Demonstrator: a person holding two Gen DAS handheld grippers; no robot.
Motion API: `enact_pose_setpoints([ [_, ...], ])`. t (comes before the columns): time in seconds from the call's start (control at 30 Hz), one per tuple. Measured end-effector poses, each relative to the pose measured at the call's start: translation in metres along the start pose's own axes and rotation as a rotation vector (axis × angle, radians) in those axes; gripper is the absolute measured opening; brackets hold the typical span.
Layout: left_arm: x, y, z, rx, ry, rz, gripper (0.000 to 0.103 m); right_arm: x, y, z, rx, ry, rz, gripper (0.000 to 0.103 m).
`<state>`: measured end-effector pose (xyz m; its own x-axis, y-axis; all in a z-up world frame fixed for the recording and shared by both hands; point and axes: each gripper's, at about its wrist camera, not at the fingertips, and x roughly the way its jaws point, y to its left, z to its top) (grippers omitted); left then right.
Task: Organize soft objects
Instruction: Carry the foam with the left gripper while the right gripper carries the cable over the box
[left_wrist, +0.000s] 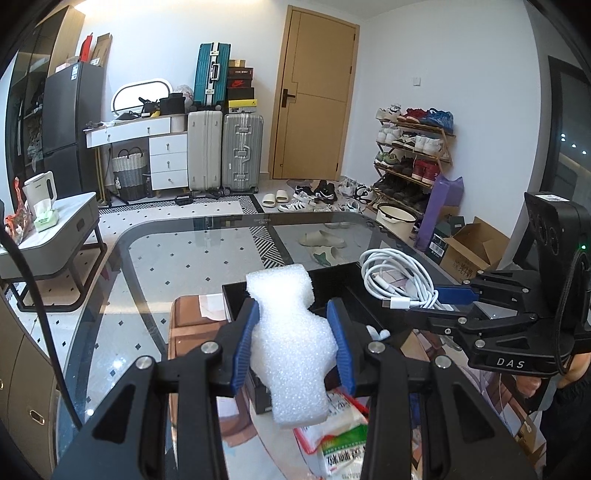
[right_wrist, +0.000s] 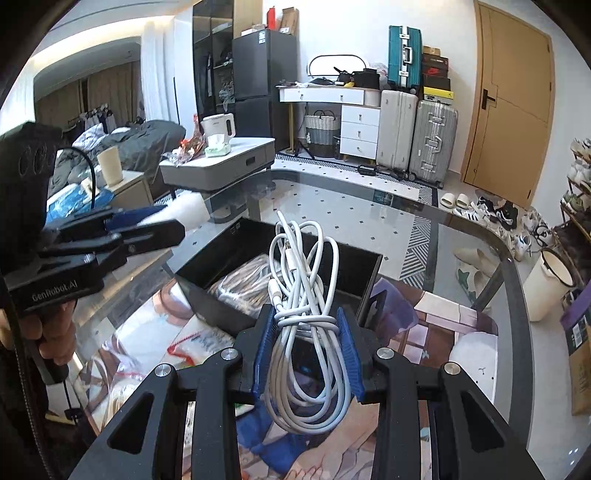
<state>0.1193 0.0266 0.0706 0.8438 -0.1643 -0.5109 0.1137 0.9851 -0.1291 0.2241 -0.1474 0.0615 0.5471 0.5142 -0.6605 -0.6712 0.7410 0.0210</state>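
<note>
Hiding box (right_wrist: 218, 264) contents: cable bundle (right_wrist: 306, 295), foam (left_wrist: 291, 343).

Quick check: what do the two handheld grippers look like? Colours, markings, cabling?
Both are matte black linkage frames with silver pivot bolts and ribbed blue finger pads. The right gripper reads "DAS", with a green LED; the left gripper reads "GenRobot.AI", trailing a black cable.
</note>
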Motion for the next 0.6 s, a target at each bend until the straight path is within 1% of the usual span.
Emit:
enact_pose_setpoints([
  [0.2,0.016,0.003,0.004,-0.011,0.001,-0.016,0.037,0.011,-0.003,0.01,0.0,-0.001,-0.003,0.034],
  [0.33,0.024,0.003,0.006,-0.008,0.006,-0.012,0.037,0.02,-0.005,0.016,-0.003,0.012,-0.002,0.034],
  [0.6,0.041,0.004,0.008,-0.009,0.023,-0.014,0.037,0.035,-0.007,0.019,-0.004,0.03,0.009,0.034],
])
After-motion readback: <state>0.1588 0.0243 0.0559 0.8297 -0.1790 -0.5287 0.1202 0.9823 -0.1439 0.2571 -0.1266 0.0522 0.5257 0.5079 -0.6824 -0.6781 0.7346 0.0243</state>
